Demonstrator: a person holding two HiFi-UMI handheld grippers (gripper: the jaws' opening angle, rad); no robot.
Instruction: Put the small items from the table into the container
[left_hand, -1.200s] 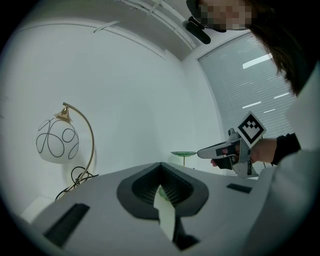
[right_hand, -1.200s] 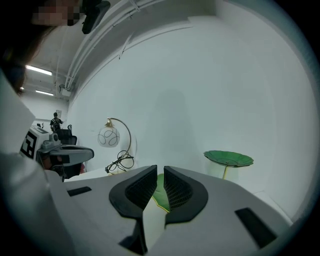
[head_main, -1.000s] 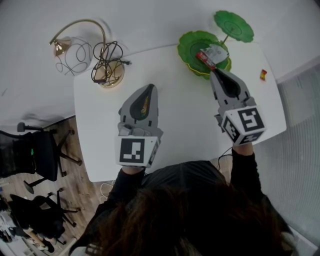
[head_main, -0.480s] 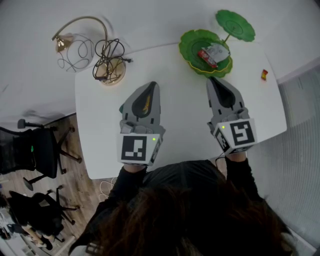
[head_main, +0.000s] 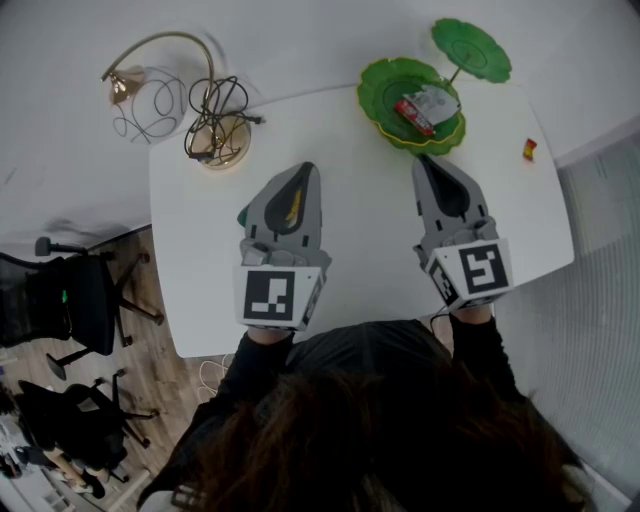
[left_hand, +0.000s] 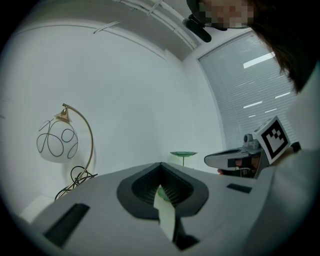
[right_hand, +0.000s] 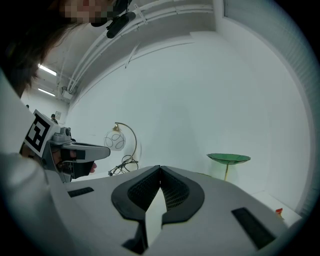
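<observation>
R gripper (head_main: 421, 162) now back off green dish (head_main: 374, 88), jaws together, empty (L gripper (head_main: 304, 170) clamped on yellowish item (head_main: 291, 207)).

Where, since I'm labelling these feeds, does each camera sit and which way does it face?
Head view: on the person's head, steeply down at the table; hair, left claw, right claw show.
Left gripper view: on the left claw, level along its jaws; right claw shows.
Right gripper view: on the right claw, likewise level; left claw shows.
Both gripper views share the lamp and green stand.
</observation>
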